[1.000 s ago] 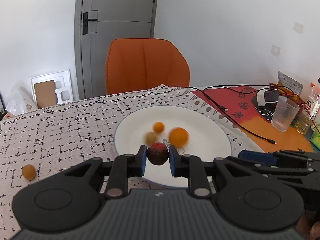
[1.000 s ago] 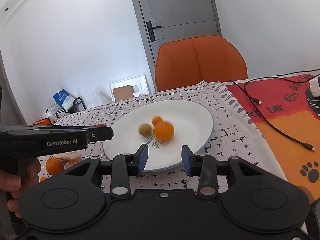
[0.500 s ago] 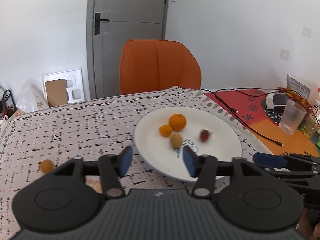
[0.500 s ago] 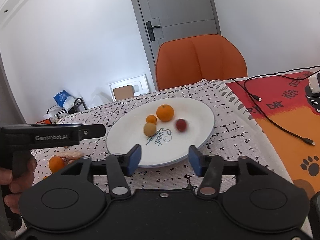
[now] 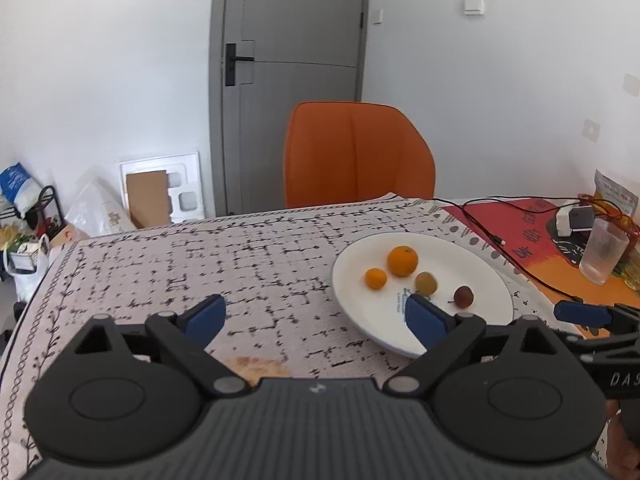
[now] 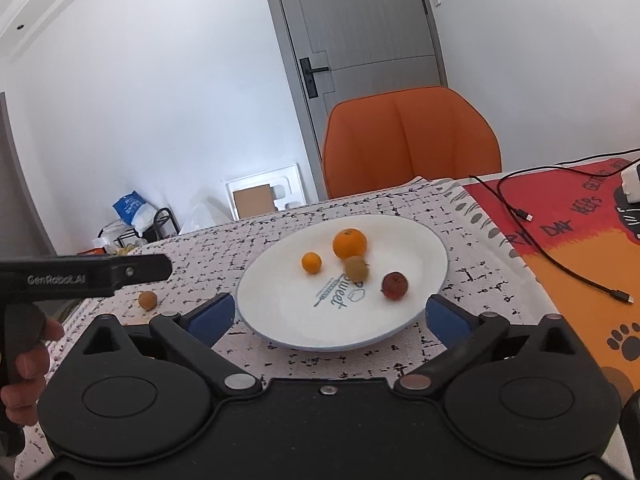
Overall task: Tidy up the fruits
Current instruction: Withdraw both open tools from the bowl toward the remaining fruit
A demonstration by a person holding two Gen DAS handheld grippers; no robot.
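Note:
A white plate on the patterned tablecloth holds a large orange, a small orange, a brownish fruit and a dark red fruit. My right gripper hangs just in front of the plate, jaws opening wide, gripping nothing, with the near rim between them. My left gripper is left of the plate, jaws opening and empty. The red fruit lies free on the plate. Another small fruit sits on the cloth to the left.
An orange chair stands behind the table. At the right lie a red mat, black cables and a drinking glass. A pale orange thing shows on the cloth, partly hidden by the left gripper's body.
My left gripper let go of the red fruit, which rolled to the plate's right side, then opened wide and drew back up and to the left. The right gripper opened wide in place.

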